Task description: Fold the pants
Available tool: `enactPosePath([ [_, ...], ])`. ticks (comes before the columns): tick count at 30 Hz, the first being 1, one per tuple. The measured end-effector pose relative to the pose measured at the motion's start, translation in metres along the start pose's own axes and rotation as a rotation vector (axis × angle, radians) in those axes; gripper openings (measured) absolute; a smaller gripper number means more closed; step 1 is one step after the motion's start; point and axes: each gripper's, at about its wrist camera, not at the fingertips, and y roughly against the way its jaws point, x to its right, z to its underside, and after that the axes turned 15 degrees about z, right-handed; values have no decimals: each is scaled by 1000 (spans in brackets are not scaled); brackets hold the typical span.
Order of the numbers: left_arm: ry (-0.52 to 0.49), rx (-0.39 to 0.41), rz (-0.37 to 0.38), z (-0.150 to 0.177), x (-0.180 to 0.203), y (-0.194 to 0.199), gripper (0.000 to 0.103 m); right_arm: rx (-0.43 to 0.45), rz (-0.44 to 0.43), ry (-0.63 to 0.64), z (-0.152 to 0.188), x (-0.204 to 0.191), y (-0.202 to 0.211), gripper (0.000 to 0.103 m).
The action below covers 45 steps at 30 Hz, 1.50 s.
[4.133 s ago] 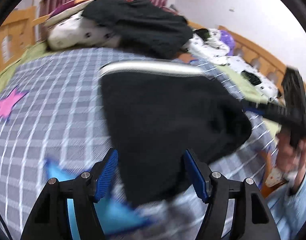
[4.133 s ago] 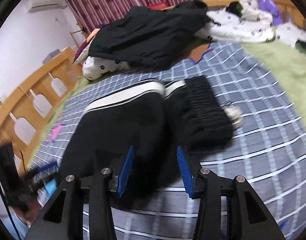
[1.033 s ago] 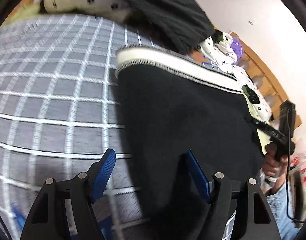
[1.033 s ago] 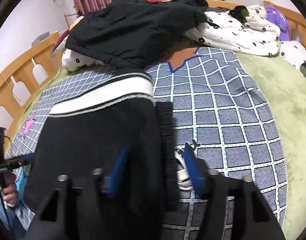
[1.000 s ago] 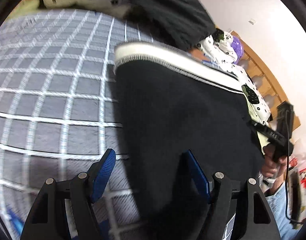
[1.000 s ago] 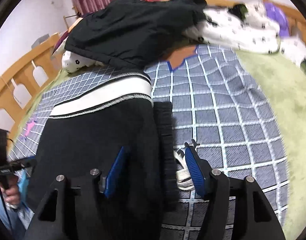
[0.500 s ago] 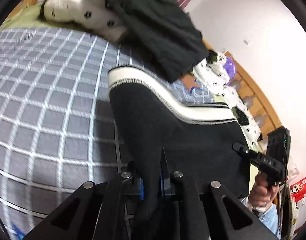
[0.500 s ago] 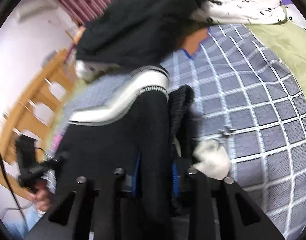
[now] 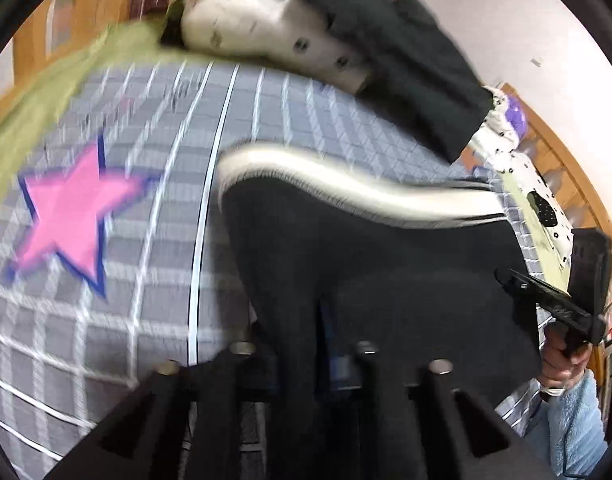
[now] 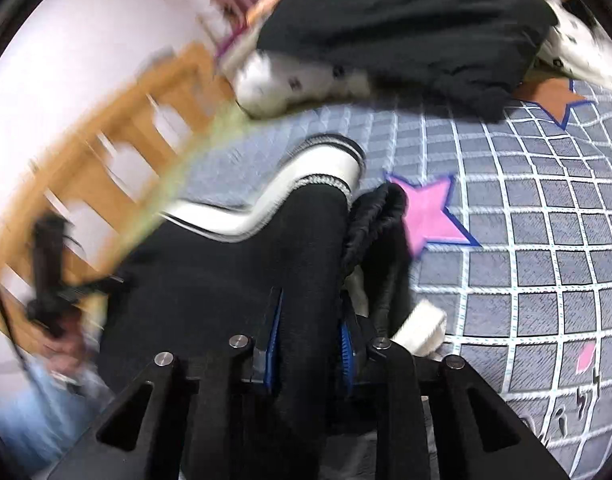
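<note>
The folded black pants (image 9: 346,248) with a white side stripe (image 9: 346,184) hang lifted above the grey checked bedspread (image 9: 153,216). My left gripper (image 9: 301,360) is shut on the near edge of the pants. My right gripper (image 10: 310,336) is shut on the other end of the pants (image 10: 233,280), next to the bunched waistband (image 10: 382,216) and a white drawstring end (image 10: 422,328). Each gripper shows in the other's view, the right (image 9: 562,312) and the left (image 10: 49,264).
A pile of black clothing (image 10: 406,20) over white spotted bedding (image 9: 257,24) lies at the far side of the bed. A wooden bed rail (image 10: 117,148) runs along the left. Pink stars (image 9: 69,212) mark the bedspread. Green blanket (image 9: 57,80) borders it.
Both grippers closed on the pants and lifted them off the bed. The views have swung and blurred, and the pants have moved left over the bedspread.
</note>
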Motion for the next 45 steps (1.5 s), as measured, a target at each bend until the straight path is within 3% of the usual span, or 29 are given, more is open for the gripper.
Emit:
enactPosePath([
  [1,30,-8,-18,6,-5,-7,34,-14,64,28,7,-1,-9,36],
  [2,32,-21,-46,7,-4,-10,40,-18,66,29,12,2,-12,36],
  [3,8,-25,-66,5,0,-8,45,-16,57,26,11,4,-9,40],
  [4,-34,-13,-99,2,7,-2,45,-10,109,46,8,2,-4,50],
  [6,-49,40,-131,-1,12,14,53,47,232,103,6,-6,14,51],
  [8,-44,110,-109,1,15,34,59,121,305,116,9,-10,36,51],
  [13,-43,145,-55,22,24,50,59,230,185,91,42,-22,71,44],
  [15,-60,138,-44,39,29,52,59,216,146,146,49,-43,64,44],
  [17,-84,106,-59,63,37,46,59,172,165,252,65,-68,53,44],
  [20,-108,40,-139,103,44,32,59,141,299,345,98,-89,43,44],
  [23,-156,35,-195,124,52,32,61,106,272,321,110,-89,47,44],
  [26,-129,35,-165,123,47,45,61,69,235,264,111,-82,55,44],
  [29,-104,84,-142,113,43,60,60,90,177,228,107,-76,69,43],
  [32,-130,147,-158,85,46,65,60,194,183,196,86,-74,87,43],
  [37,-238,226,-196,23,60,49,60,291,280,193,16,-74,78,44],
  [40,-252,237,-196,-7,58,32,60,302,410,224,-27,-74,53,46],
  [42,-231,245,-168,-16,53,25,60,258,398,177,-49,-62,28,56],
  [44,-194,247,-148,-24,41,16,60,96,319,143,-60,-46,-13,57],
  [45,-178,243,-147,-24,36,13,60,35,279,121,-58,-39,-32,52],
])
